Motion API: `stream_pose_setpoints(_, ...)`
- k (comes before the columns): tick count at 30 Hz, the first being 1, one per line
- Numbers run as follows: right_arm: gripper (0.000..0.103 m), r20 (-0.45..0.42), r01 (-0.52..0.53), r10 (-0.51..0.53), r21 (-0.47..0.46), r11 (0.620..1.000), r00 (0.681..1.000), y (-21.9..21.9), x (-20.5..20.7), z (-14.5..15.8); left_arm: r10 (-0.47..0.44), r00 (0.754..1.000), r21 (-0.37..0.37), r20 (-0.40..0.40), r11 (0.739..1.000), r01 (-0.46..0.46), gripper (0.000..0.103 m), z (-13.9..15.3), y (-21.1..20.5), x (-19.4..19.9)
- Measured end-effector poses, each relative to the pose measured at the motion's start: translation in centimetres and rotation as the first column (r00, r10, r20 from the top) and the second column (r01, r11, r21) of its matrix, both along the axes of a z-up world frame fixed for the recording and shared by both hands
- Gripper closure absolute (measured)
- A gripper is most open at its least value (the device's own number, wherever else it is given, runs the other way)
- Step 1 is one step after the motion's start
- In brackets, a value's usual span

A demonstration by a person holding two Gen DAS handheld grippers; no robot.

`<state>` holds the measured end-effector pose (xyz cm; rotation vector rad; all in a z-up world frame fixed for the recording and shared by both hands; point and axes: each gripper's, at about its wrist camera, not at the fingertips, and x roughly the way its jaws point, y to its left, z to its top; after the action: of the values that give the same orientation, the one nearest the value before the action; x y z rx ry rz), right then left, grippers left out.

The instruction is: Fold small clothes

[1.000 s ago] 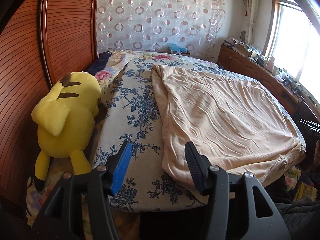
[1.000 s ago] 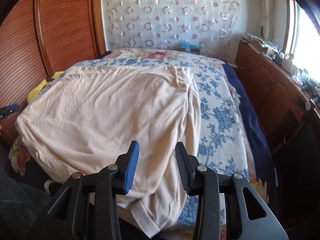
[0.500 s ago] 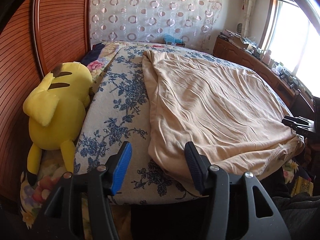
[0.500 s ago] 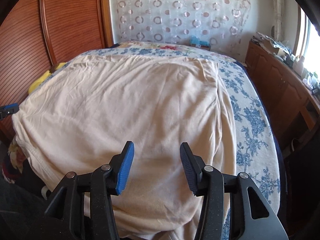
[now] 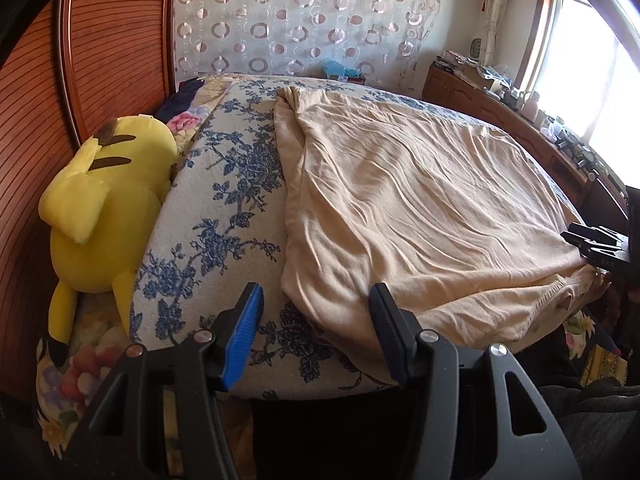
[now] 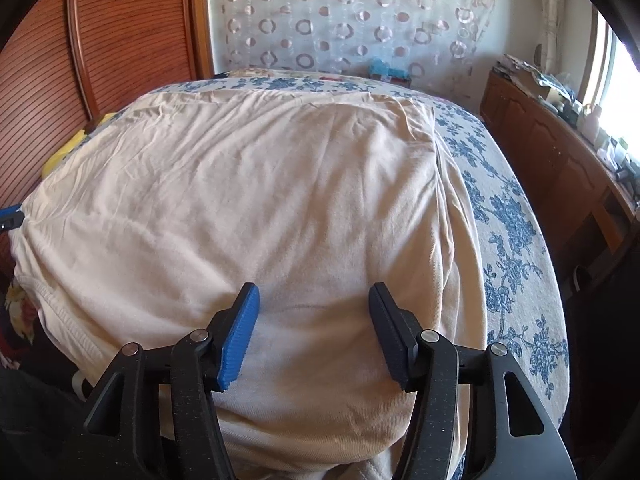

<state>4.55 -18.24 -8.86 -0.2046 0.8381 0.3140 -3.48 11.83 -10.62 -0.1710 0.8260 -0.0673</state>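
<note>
A cream-coloured garment (image 5: 420, 216) (image 6: 260, 208) lies spread flat over a bed with a blue-flowered cover (image 5: 224, 216) (image 6: 508, 240). My left gripper (image 5: 316, 320) hovers open above the garment's near left corner, one finger over the cover and one over the cloth, nothing between them. My right gripper (image 6: 314, 320) hangs over the garment's near edge close to its right side; its jaws are opening, with only cloth beneath them and nothing pinched. The right gripper's tips (image 5: 592, 240) also show at the garment's far right edge in the left wrist view.
A yellow plush toy (image 5: 104, 208) lies against the slatted wooden wall (image 5: 80, 80) left of the bed. A wooden sideboard (image 6: 560, 168) with clutter runs along the right under a bright window. A ring-patterned curtain (image 6: 344, 20) hangs behind the bed.
Both grippers sank closer to the bed. The right gripper shifted to the left over the garment, and its jaws spread wider. The left jaws kept the same gap.
</note>
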Motion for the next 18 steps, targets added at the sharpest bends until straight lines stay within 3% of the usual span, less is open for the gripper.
stream_pose_setpoints(3,0.039,0.015,0.014,-0.014,-0.026,1.000,1.000,0.2,-0.3,-0.1,0.004,1.000,-0.008,0.004,1.000,-0.004,0.049,-0.3,-0.4,-0.2)
stream_pose_setpoints(9,0.031,-0.008,0.043,-0.043,0.013,0.999,0.999,-0.7,0.0,-0.2,0.004,1.000,-0.026,0.007,1.000,-0.004,0.050,-0.3,-0.8,0.0)
stream_pose_setpoints(10,0.031,-0.006,0.031,-0.031,0.003,1.000,1.000,-0.7,0.0,-0.2,0.002,1.000,-0.024,0.007,1.000,-0.001,0.052,-0.3,-0.9,0.1)
stream_pose_setpoints(12,0.031,-0.009,0.019,-0.019,0.006,1.000,1.000,-0.8,0.0,-0.2,-0.015,1.000,-0.026,0.011,1.000,0.015,0.076,-0.4,-1.2,0.3)
stream_pose_setpoints(14,0.031,-0.007,0.007,-0.007,0.015,1.000,1.000,-1.0,-0.1,-0.2,-0.057,0.998,-0.042,0.015,0.997,0.058,0.090,-0.4,-1.6,0.6)
stream_pose_setpoints(18,0.031,0.002,-0.011,0.011,0.033,0.999,1.000,-1.3,-0.4,-0.2,-0.136,0.991,-0.031,0.011,0.990,0.136,0.095,0.1,-2.6,1.5)
